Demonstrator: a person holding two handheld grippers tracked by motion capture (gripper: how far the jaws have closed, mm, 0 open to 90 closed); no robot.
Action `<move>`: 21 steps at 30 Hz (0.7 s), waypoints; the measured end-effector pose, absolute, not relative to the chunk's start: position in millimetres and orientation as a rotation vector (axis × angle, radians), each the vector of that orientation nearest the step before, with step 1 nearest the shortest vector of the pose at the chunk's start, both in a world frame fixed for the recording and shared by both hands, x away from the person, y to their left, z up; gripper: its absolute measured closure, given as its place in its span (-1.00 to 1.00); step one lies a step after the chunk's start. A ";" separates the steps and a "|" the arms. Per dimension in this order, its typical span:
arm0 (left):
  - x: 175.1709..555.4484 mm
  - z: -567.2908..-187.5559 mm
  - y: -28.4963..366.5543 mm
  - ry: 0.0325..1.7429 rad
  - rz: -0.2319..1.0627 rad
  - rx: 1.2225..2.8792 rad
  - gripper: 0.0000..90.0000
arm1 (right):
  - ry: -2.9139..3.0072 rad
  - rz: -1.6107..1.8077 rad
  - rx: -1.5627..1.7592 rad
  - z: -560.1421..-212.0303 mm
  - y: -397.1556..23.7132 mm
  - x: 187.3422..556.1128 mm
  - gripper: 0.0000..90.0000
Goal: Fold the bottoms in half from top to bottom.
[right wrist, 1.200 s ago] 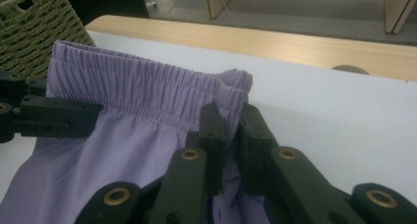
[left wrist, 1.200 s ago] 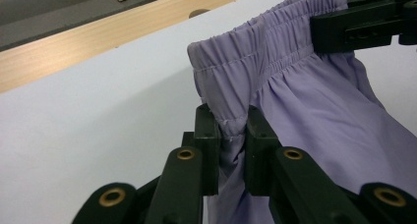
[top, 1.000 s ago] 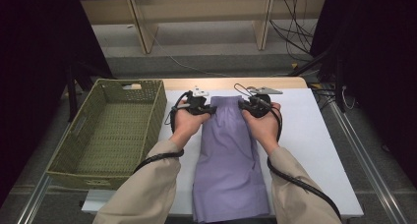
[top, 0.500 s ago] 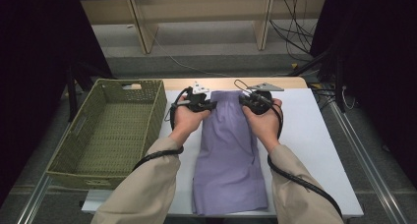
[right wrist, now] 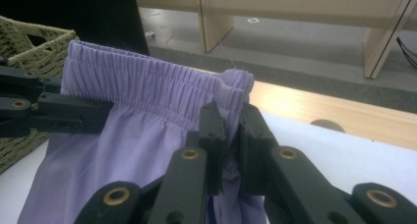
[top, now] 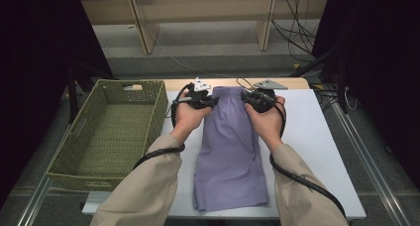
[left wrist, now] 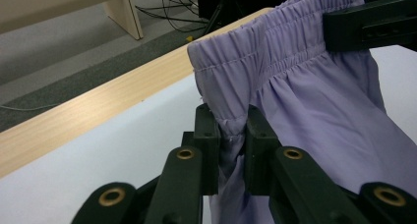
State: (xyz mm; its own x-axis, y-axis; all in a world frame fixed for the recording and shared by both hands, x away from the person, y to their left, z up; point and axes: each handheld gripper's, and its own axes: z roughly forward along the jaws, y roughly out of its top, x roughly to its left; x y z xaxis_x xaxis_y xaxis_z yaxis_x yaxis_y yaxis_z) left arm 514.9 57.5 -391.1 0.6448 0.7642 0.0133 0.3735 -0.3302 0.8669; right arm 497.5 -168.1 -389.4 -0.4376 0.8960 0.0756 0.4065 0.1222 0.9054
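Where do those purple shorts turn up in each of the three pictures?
High view: the purple shorts lie mid-table, between both hands.
Left gripper view: they fill the right half, one waistband corner pinched in the near tongs.
Right gripper view: they fill the left, the other corner pinched.
Shared landmark: the gathered elastic waistband.

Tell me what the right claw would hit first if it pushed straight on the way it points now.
Beyond the purple shorts it already pinches at the waistband, the right claw points over the table's wooden far edge. Likely nothing else on the table stands ahead; past it lie floor and a wooden shelf leg, though depth is unclear.
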 end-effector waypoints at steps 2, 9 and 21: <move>515.3 -389.5 57.5 0.887 0.542 1.942 0.76 | 1.904 1.284 1.247 -387.3 -168.4 497.7 0.84; 517.6 -385.4 56.6 0.865 0.562 1.928 0.76 | 1.891 1.288 1.217 -382.4 -169.1 497.9 0.84; 513.1 -390.4 55.3 0.816 0.553 1.957 0.76 | 1.906 1.308 1.196 -387.1 -175.7 496.2 0.84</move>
State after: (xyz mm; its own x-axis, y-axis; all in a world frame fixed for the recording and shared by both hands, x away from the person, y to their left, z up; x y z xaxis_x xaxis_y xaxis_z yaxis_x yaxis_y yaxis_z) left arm 513.1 55.3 -390.4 0.6799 0.7314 0.0537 0.3204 -0.3621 0.8753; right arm 496.2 -175.7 -387.1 -0.4659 0.8833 0.0529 0.3671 0.1386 0.9198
